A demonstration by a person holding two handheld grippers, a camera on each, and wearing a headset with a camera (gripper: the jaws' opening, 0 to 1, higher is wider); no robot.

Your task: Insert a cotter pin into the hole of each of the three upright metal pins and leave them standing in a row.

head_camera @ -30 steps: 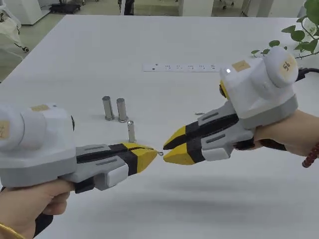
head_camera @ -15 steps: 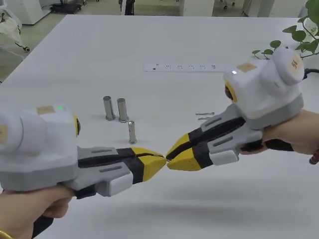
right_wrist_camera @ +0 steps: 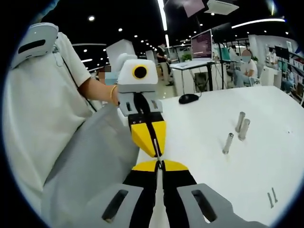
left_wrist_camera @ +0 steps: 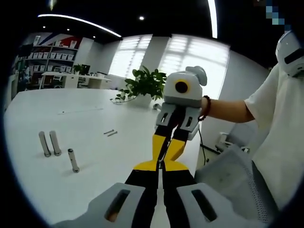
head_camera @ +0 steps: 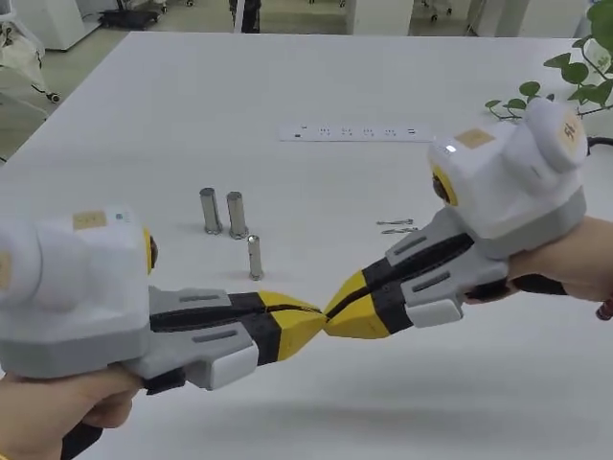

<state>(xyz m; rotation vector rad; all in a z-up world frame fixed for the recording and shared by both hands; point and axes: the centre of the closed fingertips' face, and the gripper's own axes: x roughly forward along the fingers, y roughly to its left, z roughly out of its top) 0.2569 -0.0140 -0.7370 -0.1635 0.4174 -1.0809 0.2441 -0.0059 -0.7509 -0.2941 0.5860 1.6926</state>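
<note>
Three upright metal pins stand on the white table: two side by side (head_camera: 210, 210) (head_camera: 236, 214) and a third (head_camera: 255, 257) nearer me. In front of them, above the table, my left gripper (head_camera: 315, 316) and right gripper (head_camera: 331, 319) meet tip to tip, both with jaws closed. A thin cotter pin (right_wrist_camera: 155, 147) runs between the left gripper's yellow jaws into the right gripper's (right_wrist_camera: 159, 165) tips; both are shut on it. The left gripper view shows its own shut jaws (left_wrist_camera: 161, 165) touching the right gripper's tips. Two spare cotter pins (head_camera: 395, 226) lie to the right of the metal pins.
A white power strip (head_camera: 354, 132) lies across the far middle of the table (head_camera: 144, 115). A potted plant (head_camera: 565, 67) hangs over the far right corner. A person's hands hold both grippers near the front edge.
The right gripper has closed its jaws and come against the left gripper's tip, where the cotter pin sticks out. The head camera has shifted slightly.
</note>
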